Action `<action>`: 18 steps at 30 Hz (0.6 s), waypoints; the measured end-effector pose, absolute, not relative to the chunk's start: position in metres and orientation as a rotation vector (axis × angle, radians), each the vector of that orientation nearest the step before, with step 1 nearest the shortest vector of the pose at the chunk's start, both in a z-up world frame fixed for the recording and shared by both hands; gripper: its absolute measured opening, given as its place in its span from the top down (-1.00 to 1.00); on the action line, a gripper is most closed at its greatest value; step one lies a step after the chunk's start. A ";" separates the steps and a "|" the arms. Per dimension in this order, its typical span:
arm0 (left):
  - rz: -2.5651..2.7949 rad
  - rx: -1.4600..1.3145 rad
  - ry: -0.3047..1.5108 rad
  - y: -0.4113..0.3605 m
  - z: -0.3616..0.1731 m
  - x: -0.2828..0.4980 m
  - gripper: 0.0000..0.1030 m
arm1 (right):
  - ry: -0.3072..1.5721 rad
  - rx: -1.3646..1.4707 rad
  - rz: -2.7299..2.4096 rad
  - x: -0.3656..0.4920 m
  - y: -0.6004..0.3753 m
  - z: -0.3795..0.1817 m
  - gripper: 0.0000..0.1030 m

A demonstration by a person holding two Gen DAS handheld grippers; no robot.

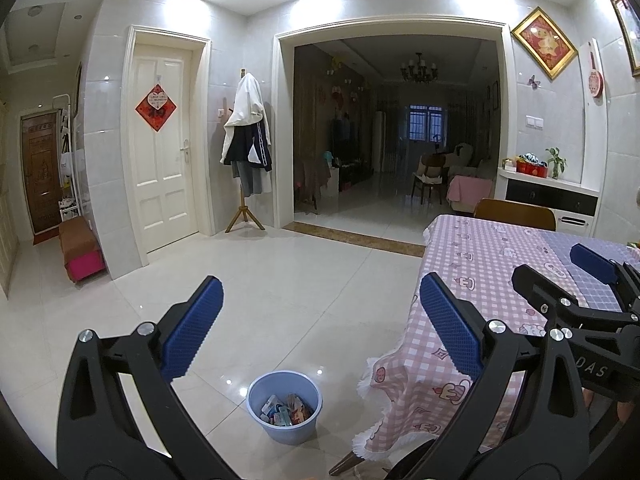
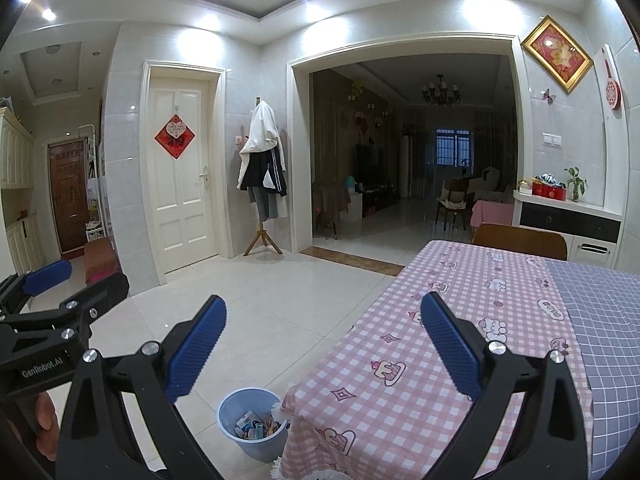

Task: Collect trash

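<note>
Both sets of jaws stand spread wide with nothing between the blue pads: the left gripper [image 1: 320, 320] hangs over bare floor above the bin, and the right gripper [image 2: 324, 344] hovers over the near corner of the table, its pads also empty. The largest thing in reach is the dining table [image 2: 460, 320], covered by a pink checked tablecloth [image 1: 472, 264] whose fringed corner droops just beside the bin; no loose trash shows on the cloth in either view, so the task looks close to finished, or the remaining litter lies out of frame. The main risk, as I judge it, comes from that hanging corner: a gripper reaching down toward the bin could snag the fringe and drag the cloth, or knock the light plastic bin over and spill it onto the glossy tiled floor [image 1: 300, 280]. The two grippers are also held close side by side, so a careless swing could clash them. The blue plastic wastebasket [image 1: 285, 414] stands upright on the floor at the table's corner, and it holds a small heap of crumpled wrappers and packets [image 1: 286, 410], filling only its bottom, with plenty of room left.
</note>
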State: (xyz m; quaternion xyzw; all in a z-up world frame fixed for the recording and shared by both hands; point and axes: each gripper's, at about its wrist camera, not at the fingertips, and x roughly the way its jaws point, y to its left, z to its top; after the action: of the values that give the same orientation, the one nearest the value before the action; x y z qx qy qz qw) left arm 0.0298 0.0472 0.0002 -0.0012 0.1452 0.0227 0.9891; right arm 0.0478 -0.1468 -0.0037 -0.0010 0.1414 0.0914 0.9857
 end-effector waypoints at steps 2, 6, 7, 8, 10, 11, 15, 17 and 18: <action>0.044 -0.002 0.296 0.049 0.000 0.032 -0.88 | 0.288 -0.003 0.183 0.049 -0.146 -0.003 -0.86; 0.042 -0.005 0.304 0.052 0.002 0.037 -0.88 | 0.291 -0.003 0.183 0.050 -0.146 -0.004 -0.86; 0.042 -0.006 0.306 0.054 0.002 0.038 -0.88 | 0.292 -0.004 0.183 0.051 -0.146 -0.005 -0.86; 0.042 -0.007 0.308 0.056 0.002 0.038 -0.88 | 0.293 -0.005 0.183 0.052 -0.146 -0.004 -0.86; 0.041 -0.007 0.311 0.057 0.003 0.040 -0.88 | 0.295 -0.004 0.183 0.054 -0.147 -0.004 -0.86; 0.040 -0.006 0.313 0.057 0.004 0.042 -0.88 | 0.297 -0.004 0.183 0.056 -0.147 -0.005 -0.86; 0.039 -0.003 0.320 0.057 0.004 0.046 -0.88 | 0.306 -0.003 0.183 0.061 -0.148 -0.007 -0.86; 0.040 -0.002 0.322 0.056 0.005 0.047 -0.88 | 0.308 -0.001 0.184 0.064 -0.149 -0.008 -0.86; 0.040 -0.001 0.324 0.056 0.005 0.048 -0.88 | 0.310 -0.001 0.185 0.065 -0.149 -0.008 -0.86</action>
State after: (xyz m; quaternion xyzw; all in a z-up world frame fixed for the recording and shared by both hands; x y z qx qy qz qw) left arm 0.0480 0.0557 0.0049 -0.0006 0.1611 0.0199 0.9867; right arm 0.0650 -0.1493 -0.0083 -0.0004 0.1540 0.0919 0.9838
